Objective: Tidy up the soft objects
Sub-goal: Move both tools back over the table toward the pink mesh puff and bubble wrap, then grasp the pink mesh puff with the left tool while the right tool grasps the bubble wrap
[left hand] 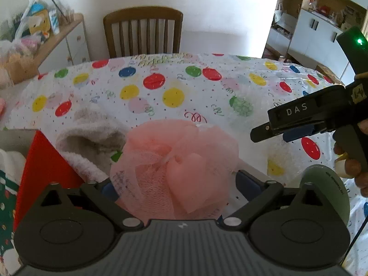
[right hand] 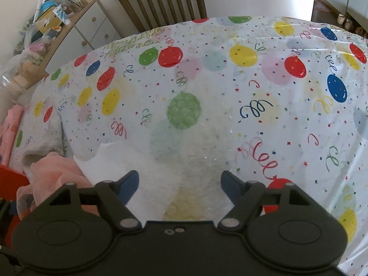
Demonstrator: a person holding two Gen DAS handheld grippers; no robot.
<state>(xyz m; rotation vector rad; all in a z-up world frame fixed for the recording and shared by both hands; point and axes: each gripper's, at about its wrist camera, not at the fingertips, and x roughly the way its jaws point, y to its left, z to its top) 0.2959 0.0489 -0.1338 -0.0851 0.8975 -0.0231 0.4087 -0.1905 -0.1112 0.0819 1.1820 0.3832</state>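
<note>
A pink mesh bath pouf (left hand: 174,161) lies on the balloon-print tablecloth (left hand: 161,85), filling the gap between my left gripper's (left hand: 176,184) blue pads; its edges reach both, but it is not visibly squeezed, so the jaws stand open. A fluffy white cloth (left hand: 92,135) lies just behind it to the left. My right gripper (right hand: 180,184) points down, open, over a clear bubble-wrap sheet (right hand: 200,151) and a white sheet (right hand: 119,161), neither gripped. In the left wrist view the right gripper (left hand: 264,133) hovers at the right, held by a hand (left hand: 349,163). The right wrist view shows the pouf (right hand: 53,172) low at the left.
A red box (left hand: 46,161) stands at the near left edge, with a green patterned item beside it. A wooden chair (left hand: 142,32) stands behind the table. A cluttered sideboard (left hand: 66,34) is at the back left. Pink fabric (right hand: 9,128) hangs at the table's left side.
</note>
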